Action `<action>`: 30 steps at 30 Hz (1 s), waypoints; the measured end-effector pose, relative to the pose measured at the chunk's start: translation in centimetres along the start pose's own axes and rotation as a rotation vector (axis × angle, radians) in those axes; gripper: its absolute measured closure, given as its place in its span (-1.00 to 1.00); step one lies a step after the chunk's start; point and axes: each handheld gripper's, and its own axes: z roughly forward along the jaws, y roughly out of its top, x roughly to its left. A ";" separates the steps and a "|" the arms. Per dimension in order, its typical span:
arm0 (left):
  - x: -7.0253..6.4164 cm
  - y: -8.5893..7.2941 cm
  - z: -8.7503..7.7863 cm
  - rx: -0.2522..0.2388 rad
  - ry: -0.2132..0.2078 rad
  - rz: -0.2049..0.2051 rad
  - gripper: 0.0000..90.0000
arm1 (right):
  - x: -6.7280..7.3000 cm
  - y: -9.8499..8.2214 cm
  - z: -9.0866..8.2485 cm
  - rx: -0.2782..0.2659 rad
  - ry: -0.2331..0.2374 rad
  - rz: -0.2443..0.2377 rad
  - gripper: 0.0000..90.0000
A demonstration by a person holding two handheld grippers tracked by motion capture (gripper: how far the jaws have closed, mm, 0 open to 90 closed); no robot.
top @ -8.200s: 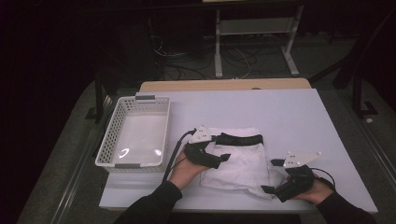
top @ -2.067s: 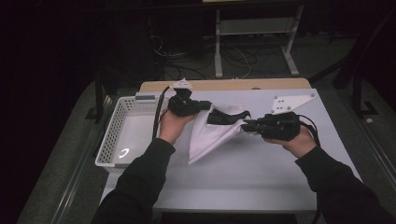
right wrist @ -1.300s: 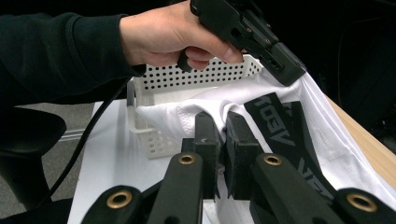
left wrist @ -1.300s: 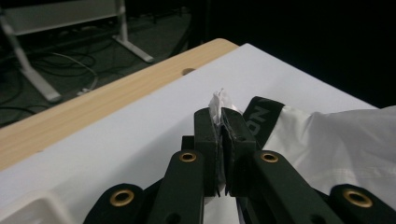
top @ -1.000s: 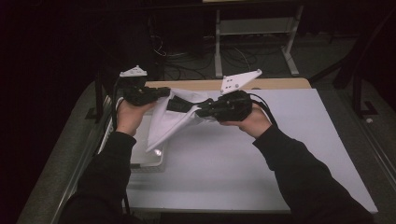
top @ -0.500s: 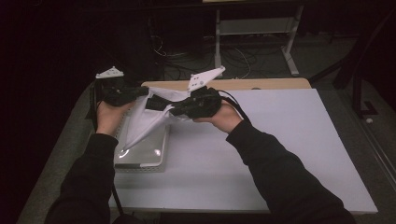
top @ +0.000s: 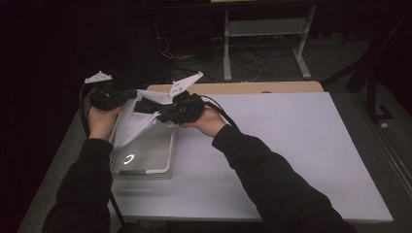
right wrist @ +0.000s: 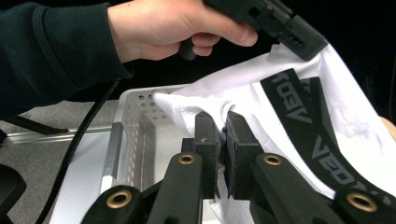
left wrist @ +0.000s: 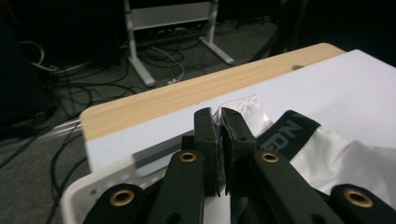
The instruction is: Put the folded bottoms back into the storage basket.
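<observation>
White garment [top: 130, 127] now over basket [top: 145, 165], shifted left; left gripper [top: 127, 95] and right gripper [top: 142, 104] both clamped on it.

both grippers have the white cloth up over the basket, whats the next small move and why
Probably lower both hands so the cloth sinks into the basket, then open. The left gripper and right gripper are each shut on an edge, and the cloth hangs above the basket's far end, not yet inside.

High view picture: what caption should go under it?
Two claws, left and right, hold white underwear over a white basket.
</observation>
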 end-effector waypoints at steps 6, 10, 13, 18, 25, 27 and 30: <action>0.9 -1.0 -0.1 0.020 0.035 -0.014 0.90 | 0.6 -0.8 2.3 0.032 0.030 0.001 0.86; 1.3 -1.6 0.1 0.038 0.053 -0.022 0.90 | 1.0 -1.7 3.4 0.061 0.045 0.006 0.86; 1.4 -1.9 0.3 0.055 0.067 -0.022 0.90 | 1.2 -2.4 4.0 0.078 0.062 0.011 0.86; 1.9 -2.6 0.6 0.074 0.085 -0.041 0.90 | 1.6 -3.4 4.9 0.101 0.077 0.018 0.86; 2.3 -3.3 1.0 0.093 0.101 -0.054 0.90 | 1.9 -4.3 5.8 0.126 0.098 0.027 0.86; 2.3 -3.5 1.2 0.110 0.120 -0.044 0.89 | 1.9 -4.6 6.0 0.133 0.103 0.034 0.84; 2.3 -3.6 1.3 0.098 0.164 -0.055 0.53 | 1.8 -4.8 6.1 0.138 0.103 0.054 0.75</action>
